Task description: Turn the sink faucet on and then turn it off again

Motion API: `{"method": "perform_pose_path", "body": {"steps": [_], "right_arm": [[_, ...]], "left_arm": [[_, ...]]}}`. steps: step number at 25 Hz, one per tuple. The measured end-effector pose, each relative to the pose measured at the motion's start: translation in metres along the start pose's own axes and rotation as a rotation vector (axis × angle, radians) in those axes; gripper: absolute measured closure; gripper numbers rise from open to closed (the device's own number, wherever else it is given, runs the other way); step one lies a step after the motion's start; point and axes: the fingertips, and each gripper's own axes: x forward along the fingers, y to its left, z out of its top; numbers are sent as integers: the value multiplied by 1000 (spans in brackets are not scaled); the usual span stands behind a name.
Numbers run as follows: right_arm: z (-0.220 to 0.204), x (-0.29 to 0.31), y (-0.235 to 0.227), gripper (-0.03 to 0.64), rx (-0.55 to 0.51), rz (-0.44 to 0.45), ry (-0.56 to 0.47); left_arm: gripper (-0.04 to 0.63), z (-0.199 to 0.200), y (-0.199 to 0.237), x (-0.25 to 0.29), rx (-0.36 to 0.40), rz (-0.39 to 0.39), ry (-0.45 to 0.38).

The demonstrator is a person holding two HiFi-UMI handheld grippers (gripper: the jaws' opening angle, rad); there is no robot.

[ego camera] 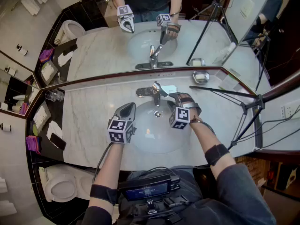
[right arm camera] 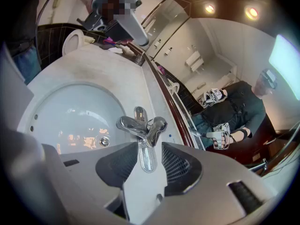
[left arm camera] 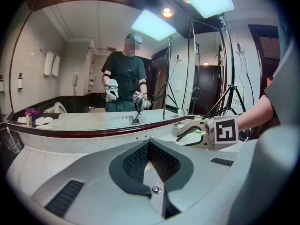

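Note:
The chrome faucet (ego camera: pixel 156 93) stands at the back of the white sink basin (ego camera: pixel 157 142); no water stream shows from it. In the right gripper view its spout (right arm camera: pixel 126 124) points over the basin, and the lever handle (right arm camera: pixel 146 157) reaches back between my right gripper's jaws. My right gripper (ego camera: pixel 172 96) (right arm camera: pixel 149 145) is open, its pads on either side of the lever. My left gripper (ego camera: pixel 129 108) (left arm camera: pixel 149 142) is shut and empty, hovering over the basin's left rim. The right gripper (left arm camera: pixel 185 134) also shows in the left gripper view.
A wall mirror (ego camera: pixel 140 41) runs behind the marble counter (ego camera: pixel 89 121). A tripod (ego camera: pixel 246 108) stands at the right, a soap dish (ego camera: pixel 200 77) and a glass (ego camera: pixel 55 95) at the back, and a toilet (ego camera: pixel 58 184) at lower left.

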Motion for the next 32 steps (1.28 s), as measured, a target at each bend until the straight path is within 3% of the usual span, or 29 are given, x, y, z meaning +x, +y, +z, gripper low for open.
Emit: {"method": "perform_pose_path", "body": {"steps": [4,15,22,32], "right_arm": [[0,15,3,427,-97,22,38],[13,42,-4,441,-209,42,53],[19,40,-10,471,-203,30,44],[22,40,-18,479,-80,35,52]], "left_arm": [[595,-3,4,4,-4,0,4],[595,-8,12,10,-25,2,14],[595,-15,12,12,-31,-3,22],[595,-18,12,9,-27,-8,27]]}}
